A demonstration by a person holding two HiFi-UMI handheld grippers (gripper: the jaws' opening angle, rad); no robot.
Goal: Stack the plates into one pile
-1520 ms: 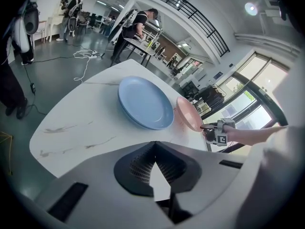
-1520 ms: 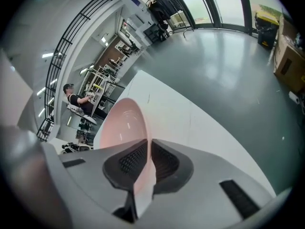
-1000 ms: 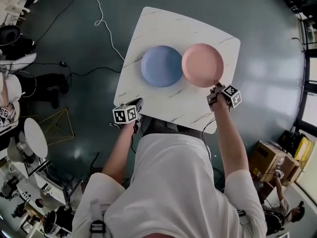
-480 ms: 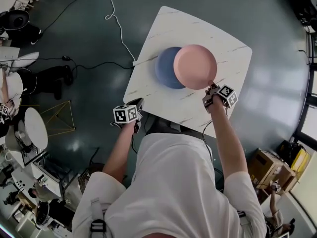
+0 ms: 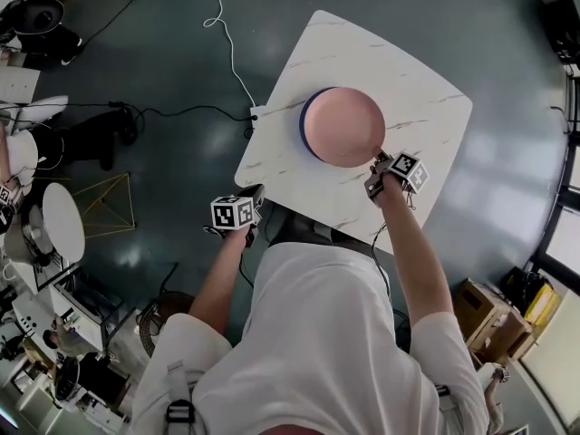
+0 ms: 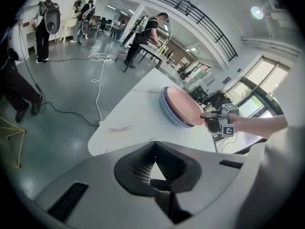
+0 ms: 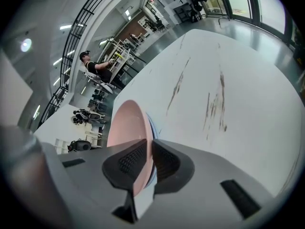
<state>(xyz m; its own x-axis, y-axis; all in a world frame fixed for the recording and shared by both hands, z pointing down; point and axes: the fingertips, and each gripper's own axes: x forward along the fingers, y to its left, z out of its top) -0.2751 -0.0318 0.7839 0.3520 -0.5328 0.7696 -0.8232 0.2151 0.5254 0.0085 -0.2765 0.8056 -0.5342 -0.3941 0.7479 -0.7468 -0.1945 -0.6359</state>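
**Desk:** Where are the plates?

**Photographer:** The pink plate [image 5: 343, 126] sits squarely on the blue plate [image 6: 174, 116], mid-counter [image 5: 426, 107], so the pile looks made.

**Desk:** And the claws?

**Photographer:** The right claw [image 5: 377, 159] pinches the pink plate's near rim, an edge hold suited to lowering it. Its jaws have just been easing apart, probably to let go. The left claw [image 5: 255, 194] is closed, empty, and off the counter's corner, out of the way.
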